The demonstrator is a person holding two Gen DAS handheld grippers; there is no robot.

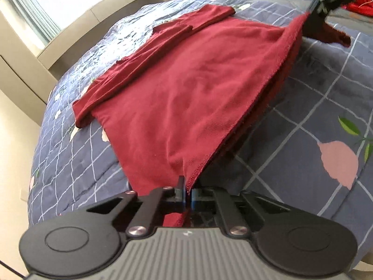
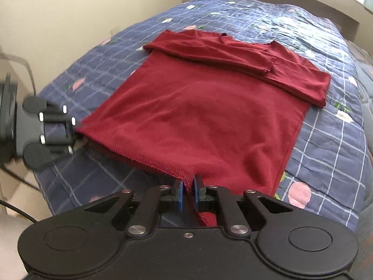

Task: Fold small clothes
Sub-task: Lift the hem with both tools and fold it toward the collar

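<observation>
**Red top gripped at both hem corners on quilted bed**

A red top (image 1: 177, 88) is seen spread on a blue checked quilt (image 1: 303, 121), its hem edge raised off the bedding at the near side. One corner of that hem is clamped between the closed pads of the left gripper (image 1: 188, 192), where the stitched edge is drawn into a point between the blue-faced fingers. The other corner is pinched in the right gripper (image 2: 188, 186), its pads (image 2: 179, 192) pressed close on the seam (a narrow strip of cloth is seen running down between them). Between the two grips the hem is stretched in a taut line, and a shadowed gap is left under it.

The far part of the top is lying flat on the quilt. Both sleeves (image 2: 209, 51) are folded across the chest, one laid over the other, their cuffs ending near the middle. The quilt is printed with pink flowers (image 1: 338, 163) and green leaves. A pale wall (image 2: 58, 11) is seen behind the bed, and other cloths, white and red, are glimpsed at the bed's far end in the left wrist view, too blurred to be identified.
</observation>
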